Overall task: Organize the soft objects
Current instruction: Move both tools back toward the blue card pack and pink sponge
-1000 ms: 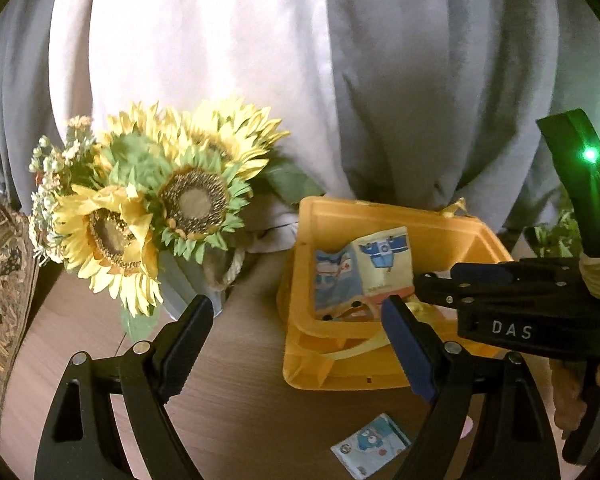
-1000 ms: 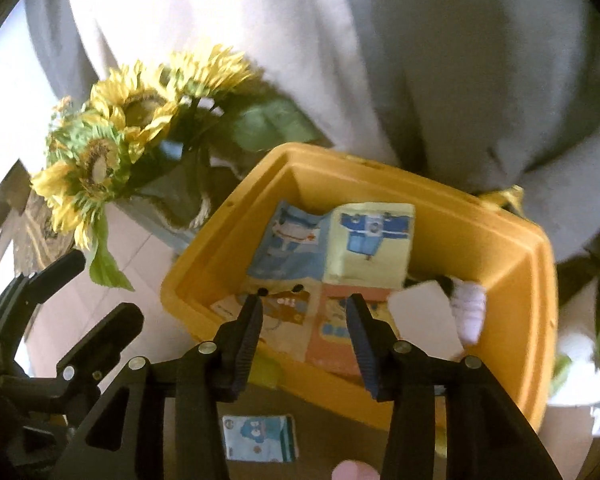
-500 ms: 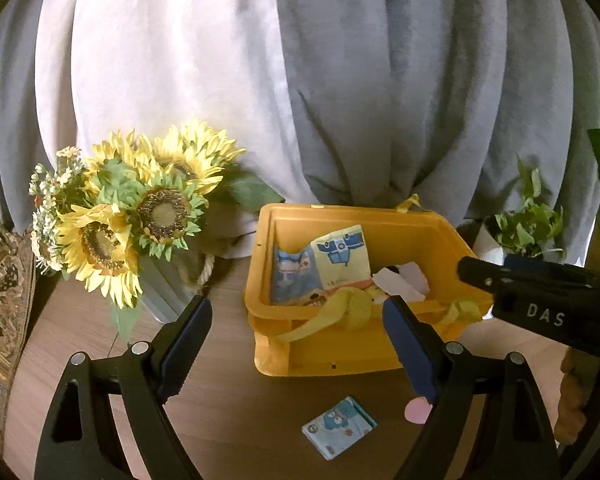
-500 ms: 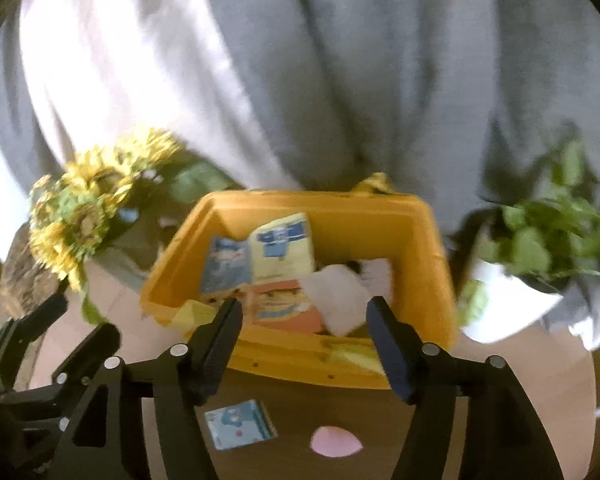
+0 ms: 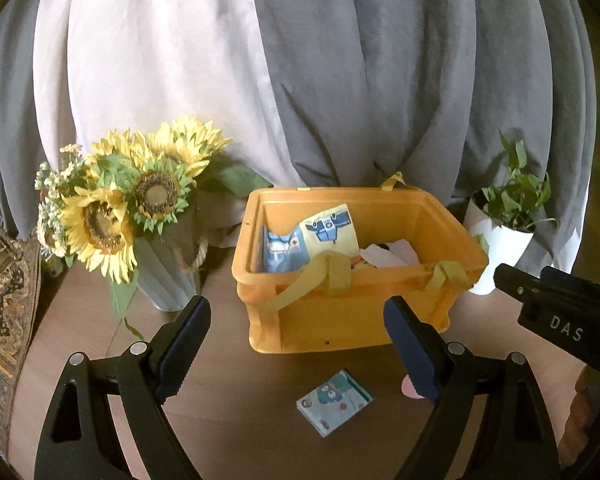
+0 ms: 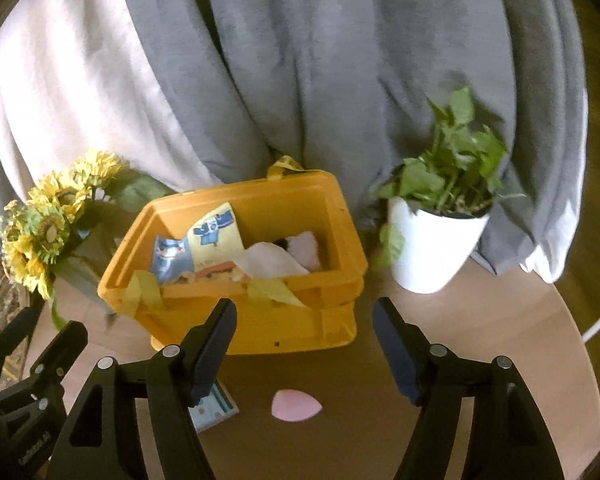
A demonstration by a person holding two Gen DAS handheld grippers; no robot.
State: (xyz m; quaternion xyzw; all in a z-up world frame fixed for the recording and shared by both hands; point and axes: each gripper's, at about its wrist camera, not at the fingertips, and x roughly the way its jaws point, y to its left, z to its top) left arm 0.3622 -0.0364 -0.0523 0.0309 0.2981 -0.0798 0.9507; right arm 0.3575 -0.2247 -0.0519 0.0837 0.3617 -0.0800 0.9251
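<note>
We see our left tongs [image 5: 296,346] spread wide with nothing between them, and our right tongs [image 6: 304,346] have just been opening, also empty. The yellow bin [image 5: 340,316] sits mid-surface [image 5: 228,412], holding soft cloth books and pale cloths. In front of it, on bare wood, lie a small blue cloth book [image 5: 334,402] and a pink pad [image 6: 296,405], well apart from the bin's near edge. Sunflowers [image 5: 120,204] crowd its left side, a potted plant [image 6: 436,248] its right.

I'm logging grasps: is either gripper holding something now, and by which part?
Nothing is held: the left gripper and the right gripper both stand open and empty.
</note>
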